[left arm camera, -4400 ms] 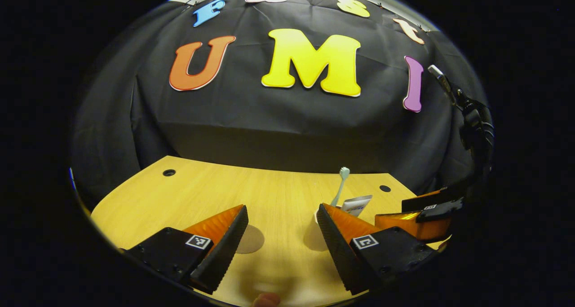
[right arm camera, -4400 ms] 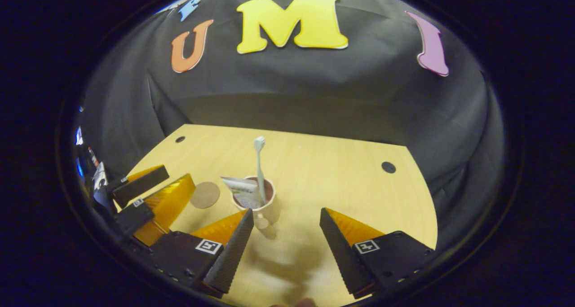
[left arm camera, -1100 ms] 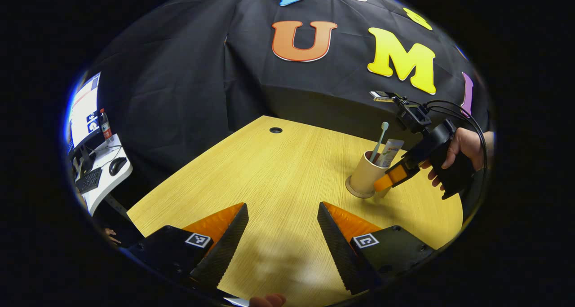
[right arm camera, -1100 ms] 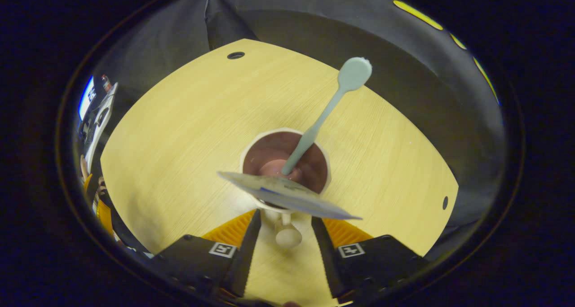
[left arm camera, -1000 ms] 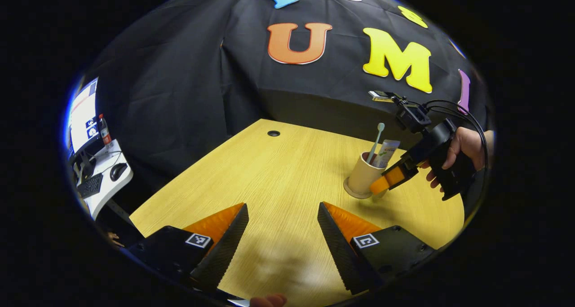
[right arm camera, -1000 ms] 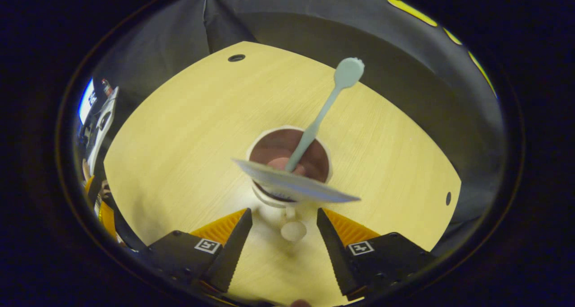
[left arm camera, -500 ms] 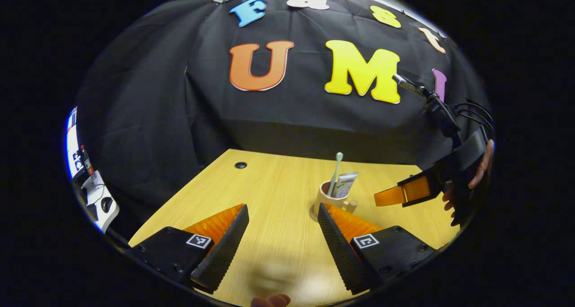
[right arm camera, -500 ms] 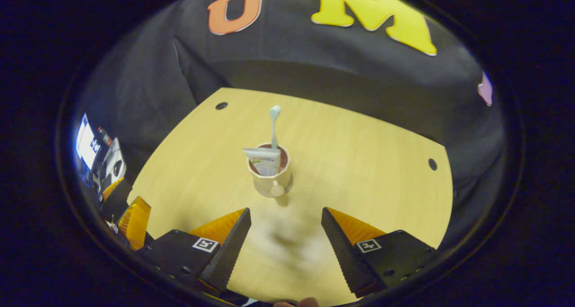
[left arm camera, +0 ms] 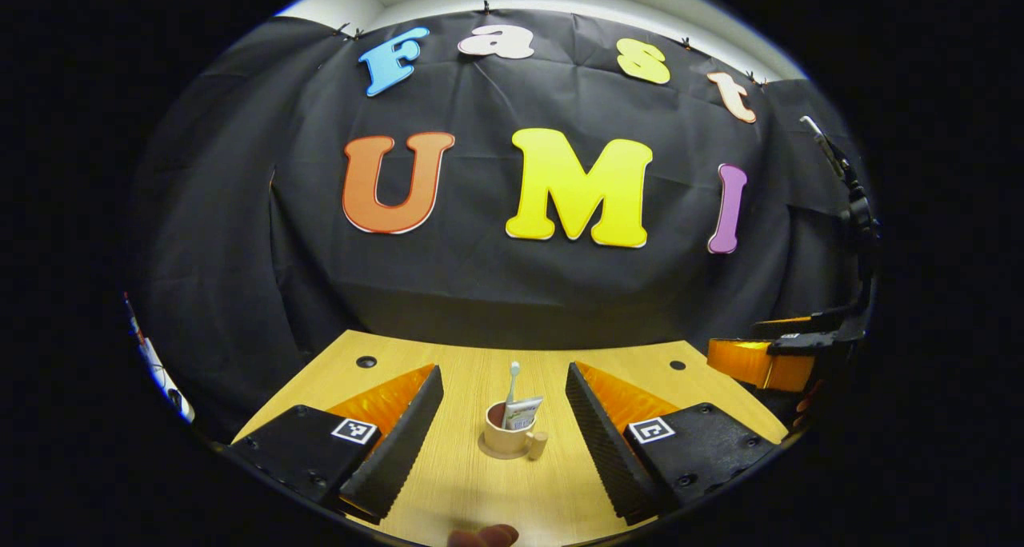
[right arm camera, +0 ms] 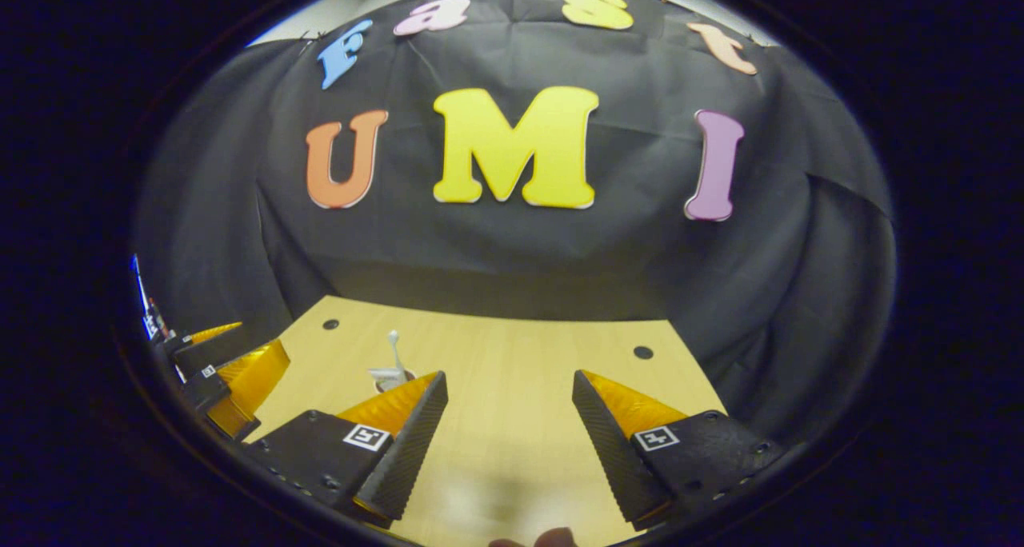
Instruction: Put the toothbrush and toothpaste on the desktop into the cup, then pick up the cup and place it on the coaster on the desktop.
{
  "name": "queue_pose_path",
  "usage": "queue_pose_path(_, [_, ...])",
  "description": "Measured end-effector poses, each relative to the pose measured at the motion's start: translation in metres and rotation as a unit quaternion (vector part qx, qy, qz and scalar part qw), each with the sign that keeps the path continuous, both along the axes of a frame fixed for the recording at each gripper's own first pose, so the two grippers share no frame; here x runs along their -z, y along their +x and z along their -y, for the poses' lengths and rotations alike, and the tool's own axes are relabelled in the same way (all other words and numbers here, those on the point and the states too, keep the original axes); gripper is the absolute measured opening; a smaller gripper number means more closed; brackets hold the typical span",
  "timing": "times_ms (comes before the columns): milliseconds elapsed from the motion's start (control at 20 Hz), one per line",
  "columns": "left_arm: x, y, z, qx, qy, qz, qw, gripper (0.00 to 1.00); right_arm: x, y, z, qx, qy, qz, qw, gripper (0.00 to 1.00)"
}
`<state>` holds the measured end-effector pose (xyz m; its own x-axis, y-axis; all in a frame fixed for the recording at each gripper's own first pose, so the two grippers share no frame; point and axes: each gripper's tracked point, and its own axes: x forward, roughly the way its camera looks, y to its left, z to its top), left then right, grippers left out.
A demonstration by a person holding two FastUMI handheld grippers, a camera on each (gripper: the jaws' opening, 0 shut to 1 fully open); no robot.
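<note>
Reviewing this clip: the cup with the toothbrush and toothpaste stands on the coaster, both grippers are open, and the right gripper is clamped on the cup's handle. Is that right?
Not quite. The right gripper is not on the handle; it is open and away from the cup, as the right gripper view shows. The rest holds: toothbrush and toothpaste stand in the cup on the coaster, left gripper open.

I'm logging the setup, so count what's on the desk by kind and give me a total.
Cup: 1
Toothbrush: 1, standing in the cup
Toothpaste: 1, in the cup
Coaster: 1, under the cup
Total: 4
</note>
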<state>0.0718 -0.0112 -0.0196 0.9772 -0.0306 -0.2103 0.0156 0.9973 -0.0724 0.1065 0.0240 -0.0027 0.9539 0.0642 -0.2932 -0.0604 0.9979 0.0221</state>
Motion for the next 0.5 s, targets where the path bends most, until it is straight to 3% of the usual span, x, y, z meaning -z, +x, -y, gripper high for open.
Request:
queue_pose_path(250, [-0.040,-0.017,-0.004,-0.023,0.018,0.052,0.998,0.98,-0.027,-0.025,0.009,0.018,0.012,0.069,0.997,0.95])
queue_pose_path(500, [-0.048,-0.035,0.012,-0.024,0.039,0.075,0.996,0.98,-0.034,-0.046,0.014,0.028,0.029,0.099,0.994,0.95])
